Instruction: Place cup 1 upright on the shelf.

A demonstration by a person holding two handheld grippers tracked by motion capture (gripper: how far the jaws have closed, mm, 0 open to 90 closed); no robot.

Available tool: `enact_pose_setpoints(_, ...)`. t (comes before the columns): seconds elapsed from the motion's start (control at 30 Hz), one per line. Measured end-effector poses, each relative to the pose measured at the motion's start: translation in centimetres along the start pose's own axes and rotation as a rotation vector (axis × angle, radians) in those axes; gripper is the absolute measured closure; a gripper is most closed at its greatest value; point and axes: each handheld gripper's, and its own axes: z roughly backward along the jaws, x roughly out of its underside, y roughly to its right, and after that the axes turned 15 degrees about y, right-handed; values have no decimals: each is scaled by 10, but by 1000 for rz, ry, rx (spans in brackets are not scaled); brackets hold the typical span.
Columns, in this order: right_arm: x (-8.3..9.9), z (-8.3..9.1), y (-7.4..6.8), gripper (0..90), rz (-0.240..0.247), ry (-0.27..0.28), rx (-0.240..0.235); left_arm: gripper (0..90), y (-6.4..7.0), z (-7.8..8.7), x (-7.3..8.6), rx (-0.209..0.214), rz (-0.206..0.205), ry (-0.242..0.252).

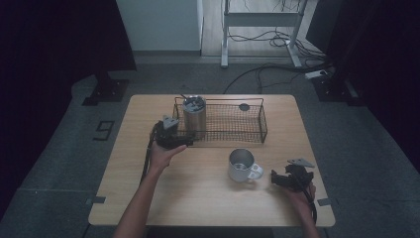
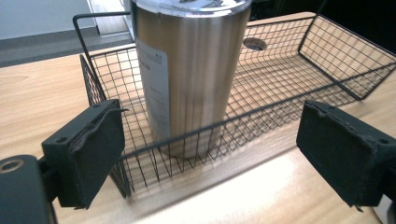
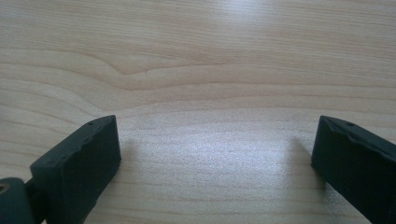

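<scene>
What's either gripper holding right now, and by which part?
Nothing. The left gripper is open, jaws outside the wire basket, facing the steel tumbler inside it. The right gripper is open over bare table.

both forearms are bare, no sleeves in sight. the left gripper [image 1: 171,135] and right gripper [image 1: 292,177] are black, blocky tools, each topped by a grey three-cornered plate and trailing a dark cable. their jaws are flat black rectangular blocks with rough, worn pad edges and small screw holes.
</scene>
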Motion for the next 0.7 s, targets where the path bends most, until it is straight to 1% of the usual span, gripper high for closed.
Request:
enact_pose_setpoints(0.03,0,0,0,10,0,0,0,79,1,7,3,4,1,-1)
enact_pose_setpoints(0.07,0,0,0,10,0,0,0,80,1,10,5,5,4,0)
enact_pose_setpoints(0.1,0,0,0,10,0,0,0,82,0,14,7,7,7,-2)
enact_pose_setpoints(0.13,0,0,0,10,0,0,0,82,0,14,7,7,7,-2)
enact_pose_setpoints(0.17,0,0,0,10,0,0,0,82,0,21,13,10,15,-6)
enact_pose_setpoints(0.2,0,0,0,10,0,0,0,85,0,21,13,10,15,-6)
enact_pose_setpoints(0.23,0,0,0,9,0,0,0,90,-2,28,20,11,30,-16)
enact_pose_setpoints(0.27,0,0,0,9,0,0,0,90,-2,28,20,11,30,-16)
enact_pose_setpoints(0.4,0,0,0,9,0,0,1,93,-4,40,36,7,37,-36)
enact_pose_setpoints(0.43,0,0,0,9,0,0,1,98,-4,46,43,6,40,-40)
enact_pose_setpoints(0.6,0,0,0,8,0,0,1,99,-3,56,55,10,28,-48)
enact_pose_setpoints(0.63,0,0,0,8,0,0,1,104,-2,61,61,11,31,-48)
enact_pose_setpoints(0.67,0,0,0,8,0,0,1,118,-2,61,61,11,31,-48)
enact_pose_setpoints(0.7,0,0,0,8,0,0,1,124,-2,66,68,13,32,-56)
